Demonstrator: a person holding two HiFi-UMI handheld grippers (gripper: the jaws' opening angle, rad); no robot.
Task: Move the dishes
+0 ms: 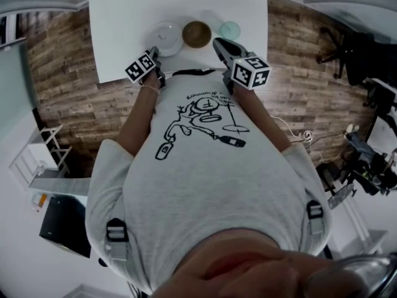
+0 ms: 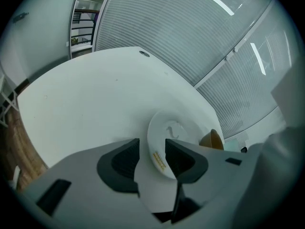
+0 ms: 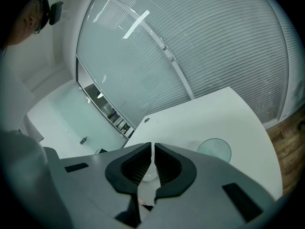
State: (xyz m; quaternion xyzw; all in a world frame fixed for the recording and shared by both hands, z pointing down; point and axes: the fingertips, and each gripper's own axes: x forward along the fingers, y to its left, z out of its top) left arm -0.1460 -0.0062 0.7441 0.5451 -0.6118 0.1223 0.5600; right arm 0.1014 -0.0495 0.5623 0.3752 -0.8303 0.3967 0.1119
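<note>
Three dishes sit in a row near the front edge of the smooth white tabletop (image 1: 124, 17). Left to right: white round glazed plate (image 1: 167, 37), brown round bowl (image 1: 196, 34), pale green translucent glass dish (image 1: 230, 30). All are circular, so none has a long axis. Each lies flat, open side up. The row itself runs across the table's width.

The left gripper (image 1: 153, 54) is at the plate's near-left rim. In the left gripper view (image 2: 152, 144) its jaws stand wide apart with the plate (image 2: 167, 135) rim between them (a gap shows beside the left pad, so no clamp). The plate is glossy, with a shallow well, a grey squiggle inside and small yellowish print on the rim. The brown bowl (image 2: 213, 139) is mostly cut off behind the right jaw.

The right gripper (image 1: 218, 43) is just before the bowl and glass dish. Its jaws (image 3: 152, 149) are almost together, a thin slit with nothing gripped. The glass dish (image 3: 214, 150) lies right of them, finely dotted.

The person's grey printed shirt (image 1: 205, 166) hides the table's near edge in the head view.
</note>
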